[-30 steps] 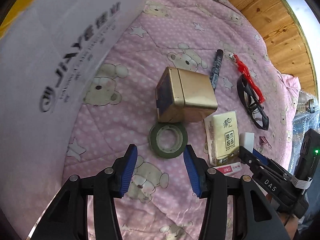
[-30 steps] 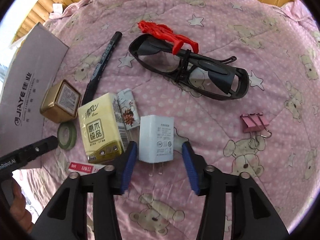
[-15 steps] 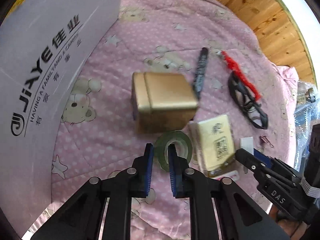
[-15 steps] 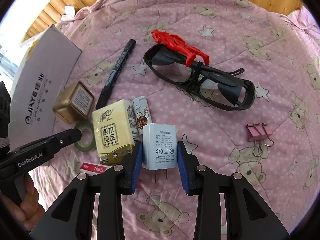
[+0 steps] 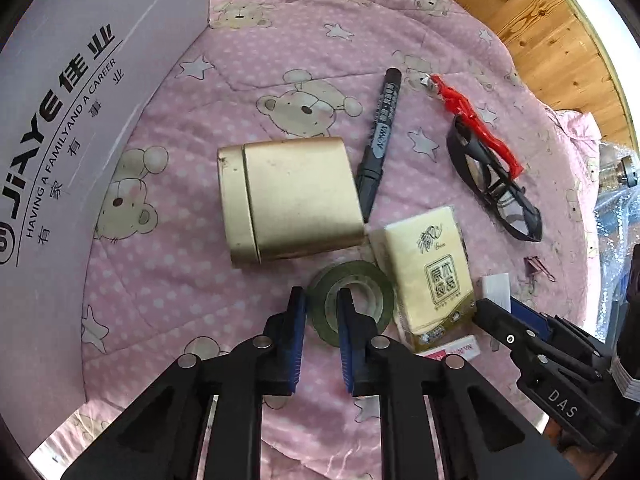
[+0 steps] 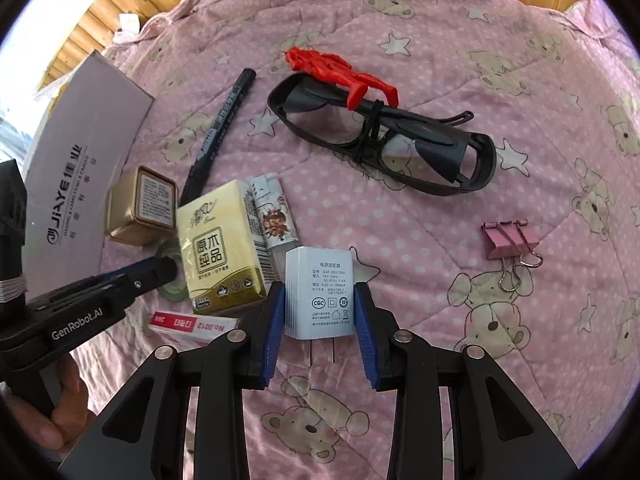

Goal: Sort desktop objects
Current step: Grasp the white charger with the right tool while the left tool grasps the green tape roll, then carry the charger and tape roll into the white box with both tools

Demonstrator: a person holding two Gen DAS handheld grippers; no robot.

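Observation:
A green tape roll (image 5: 376, 280) lies flat on the pink quilt beside the gold tin (image 5: 288, 200). My left gripper (image 5: 322, 314) is shut on the roll's left wall, with one finger outside the ring and one in its hole. A white charger (image 6: 320, 280) sits between the blue pads of my right gripper (image 6: 319, 300), which is shut on its sides; the prongs point back toward me. In the right wrist view the left gripper (image 6: 160, 270) reaches in over the tape roll (image 6: 170, 250), partly hiding it.
A yellow tissue pack (image 6: 216, 248), a small printed tube (image 6: 276, 216), a red-and-white box (image 6: 192, 324), a black marker (image 6: 218, 128), black glasses (image 6: 384, 136) with a red figure tied on, and a pink binder clip (image 6: 508, 240) lie around. A white cardboard box (image 5: 60, 120) stands left.
Both grippers went from open to shut: the left one moved forward and closed on the tape roll's wall, and the right one closed on the charger.

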